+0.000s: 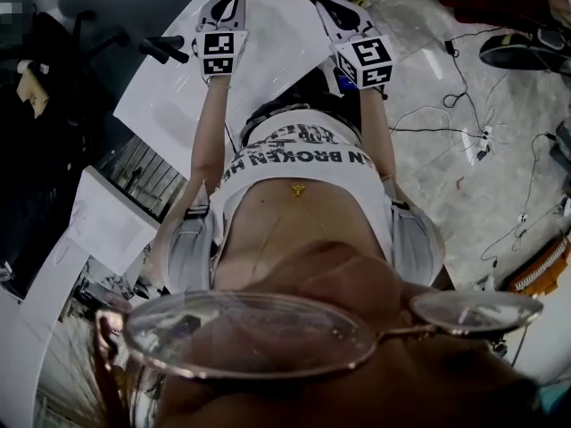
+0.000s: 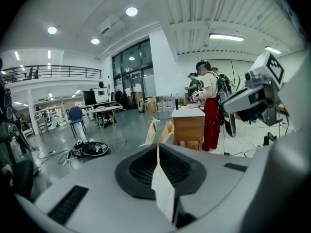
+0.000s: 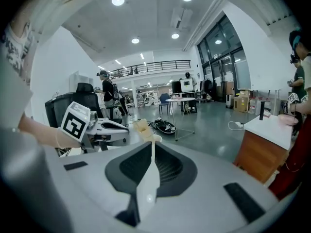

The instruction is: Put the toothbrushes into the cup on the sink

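No toothbrush, cup or sink shows in any view. In the head view both grippers are held out in front of the person's torso, over a white panel (image 1: 277, 56). My left gripper (image 1: 228, 3) has its jaws pressed together with nothing between them; in its own view the pale fingertips (image 2: 154, 130) meet in front of an open hall. My right gripper (image 1: 336, 9) is also shut and empty, its tips (image 3: 146, 127) closed in its own view. Each gripper sees the other beside it: the right gripper (image 2: 255, 98) and the left gripper (image 3: 95, 130).
A wooden cabinet with a white top (image 2: 189, 125) stands ahead, with people (image 2: 210, 106) beside it. Cables (image 1: 464, 105) trail over the floor at the right, and a coil of cable (image 2: 90, 148) lies at the left. A dark office chair (image 3: 73, 106) stands behind the left gripper.
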Action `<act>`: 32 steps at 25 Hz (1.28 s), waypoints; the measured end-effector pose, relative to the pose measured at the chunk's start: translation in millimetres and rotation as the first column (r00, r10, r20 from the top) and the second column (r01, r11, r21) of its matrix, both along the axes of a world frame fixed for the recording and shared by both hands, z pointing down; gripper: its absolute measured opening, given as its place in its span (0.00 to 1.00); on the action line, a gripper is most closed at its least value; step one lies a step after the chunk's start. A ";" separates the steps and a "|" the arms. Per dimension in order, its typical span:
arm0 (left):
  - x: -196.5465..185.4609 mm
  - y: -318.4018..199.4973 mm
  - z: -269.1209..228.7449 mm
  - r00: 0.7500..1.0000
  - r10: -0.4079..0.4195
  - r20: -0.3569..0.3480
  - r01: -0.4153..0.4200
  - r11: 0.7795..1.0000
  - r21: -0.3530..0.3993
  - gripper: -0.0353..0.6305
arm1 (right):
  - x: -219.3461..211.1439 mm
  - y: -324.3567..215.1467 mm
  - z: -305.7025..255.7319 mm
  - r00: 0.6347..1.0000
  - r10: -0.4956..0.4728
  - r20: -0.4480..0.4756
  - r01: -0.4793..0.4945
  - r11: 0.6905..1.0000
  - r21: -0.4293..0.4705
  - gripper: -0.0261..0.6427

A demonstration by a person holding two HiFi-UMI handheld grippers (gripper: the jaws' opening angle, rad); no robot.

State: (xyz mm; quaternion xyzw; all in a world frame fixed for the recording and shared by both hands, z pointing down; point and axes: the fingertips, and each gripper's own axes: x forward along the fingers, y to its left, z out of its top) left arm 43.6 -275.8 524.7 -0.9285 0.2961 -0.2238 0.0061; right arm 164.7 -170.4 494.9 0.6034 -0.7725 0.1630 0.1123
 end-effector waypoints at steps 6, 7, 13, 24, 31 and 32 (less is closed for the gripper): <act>-11.6 25.4 -16.8 0.998 -0.040 -0.039 0.040 0.999 -0.012 0.07 | -21.5 -8.9 -4.4 0.997 -0.072 0.004 0.072 0.997 0.017 0.10; -14.3 29.2 -18.9 0.998 -0.050 -0.048 0.049 0.999 -0.017 0.07 | -26.6 -10.7 -3.9 0.996 -0.091 0.002 0.091 0.996 0.016 0.10; -30.3 55.2 -33.6 0.988 -0.110 -0.110 0.104 0.993 -0.059 0.07 | -57.0 -15.2 -6.6 0.982 -0.190 0.004 0.190 0.981 0.033 0.09; -62.1 90.6 -60.2 0.957 -0.221 -0.186 0.211 0.975 -0.070 0.07 | -107.5 -12.7 -34.0 0.919 -0.395 -0.003 0.391 0.907 0.154 0.09; -71.2 101.6 -80.6 0.940 -0.253 -0.227 0.252 0.967 -0.038 0.07 | -120.8 -5.8 -53.8 0.893 -0.449 -0.032 0.445 0.870 0.212 0.09; -72.0 103.0 -83.2 0.939 -0.254 -0.231 0.253 0.967 -0.035 0.07 | -122.0 -3.8 -56.4 0.891 -0.453 -0.034 0.449 0.867 0.217 0.09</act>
